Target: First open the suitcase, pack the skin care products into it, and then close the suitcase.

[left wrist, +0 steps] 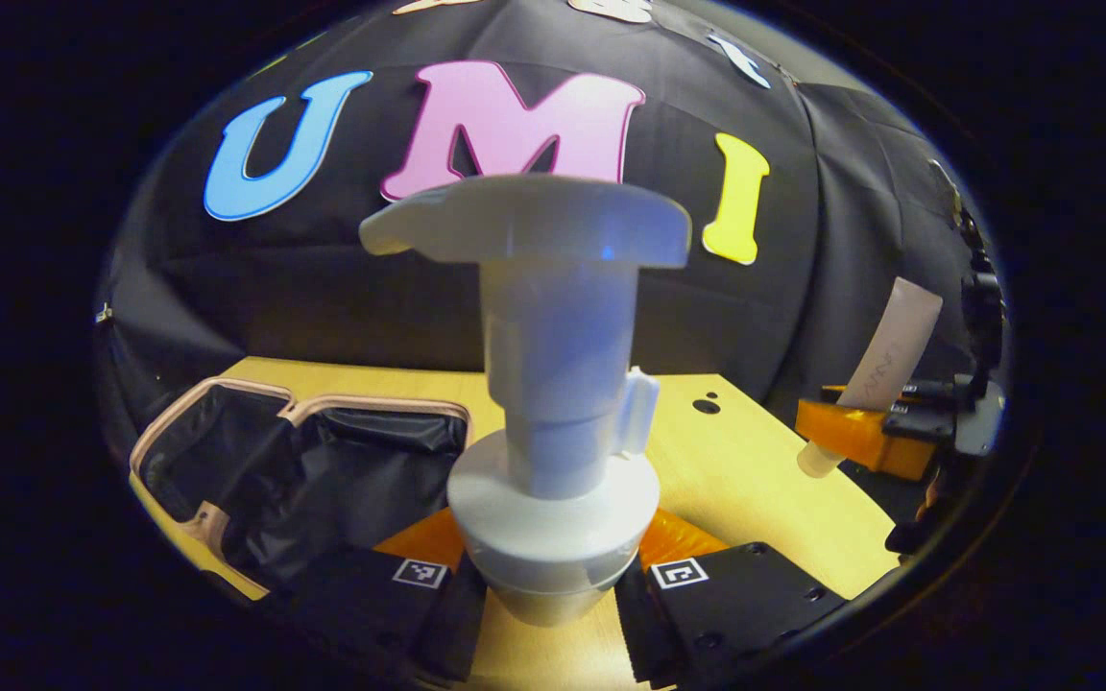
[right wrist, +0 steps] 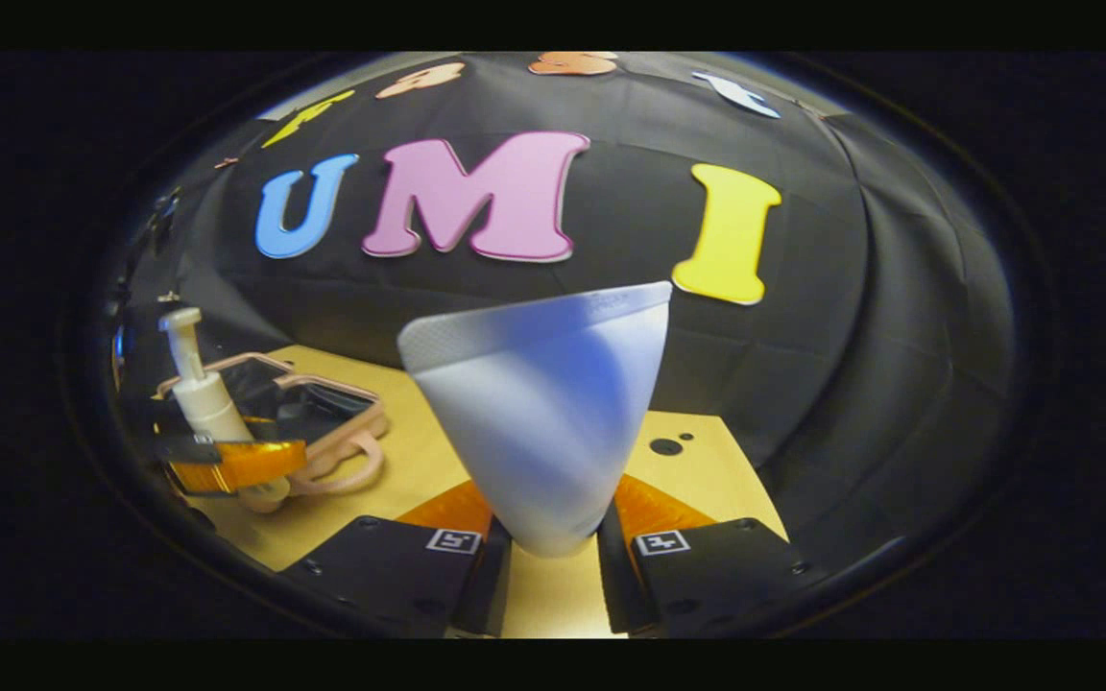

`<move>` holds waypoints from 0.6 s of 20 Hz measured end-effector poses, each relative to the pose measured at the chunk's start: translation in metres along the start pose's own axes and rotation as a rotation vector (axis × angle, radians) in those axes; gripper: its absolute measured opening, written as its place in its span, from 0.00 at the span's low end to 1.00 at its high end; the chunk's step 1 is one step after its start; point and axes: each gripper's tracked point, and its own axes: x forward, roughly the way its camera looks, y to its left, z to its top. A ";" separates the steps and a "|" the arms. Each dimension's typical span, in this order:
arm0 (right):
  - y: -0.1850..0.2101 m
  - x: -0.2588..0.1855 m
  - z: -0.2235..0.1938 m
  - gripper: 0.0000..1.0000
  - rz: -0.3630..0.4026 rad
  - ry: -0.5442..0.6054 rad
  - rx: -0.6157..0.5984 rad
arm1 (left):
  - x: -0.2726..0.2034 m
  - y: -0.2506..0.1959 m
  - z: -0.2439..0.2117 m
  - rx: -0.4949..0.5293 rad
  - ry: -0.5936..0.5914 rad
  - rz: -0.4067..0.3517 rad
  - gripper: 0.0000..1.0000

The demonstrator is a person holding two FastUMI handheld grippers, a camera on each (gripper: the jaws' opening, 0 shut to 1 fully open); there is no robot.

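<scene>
Above the wooden table (left wrist: 764, 470), the left gripper (left wrist: 553, 585) pinches a white pump bottle (left wrist: 553, 384) between both fingers and holds it upright. Left of the bottle, the pink suitcase (left wrist: 294, 461) lies open on the table. Right of the bottle, the right gripper (right wrist: 553, 557) pinches a pale tube (right wrist: 543, 413) at its narrow end, with the flat end up.

A light wooden table (left wrist: 755, 461) with small dark holes near its far edge carries the open pink-rimmed suitcase (left wrist: 303, 470), which lies on its left part, black lining showing.
</scene>
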 end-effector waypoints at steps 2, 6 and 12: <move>0.030 -0.001 0.011 0.43 0.050 -0.003 0.028 | -0.009 0.046 0.011 -0.008 0.023 0.078 0.62; 0.083 0.001 0.037 0.43 0.142 -0.033 0.059 | -0.002 0.138 0.002 0.059 0.147 0.180 0.62; 0.135 0.015 0.050 0.43 0.217 -0.038 0.135 | 0.040 0.181 -0.065 0.064 0.435 0.194 0.63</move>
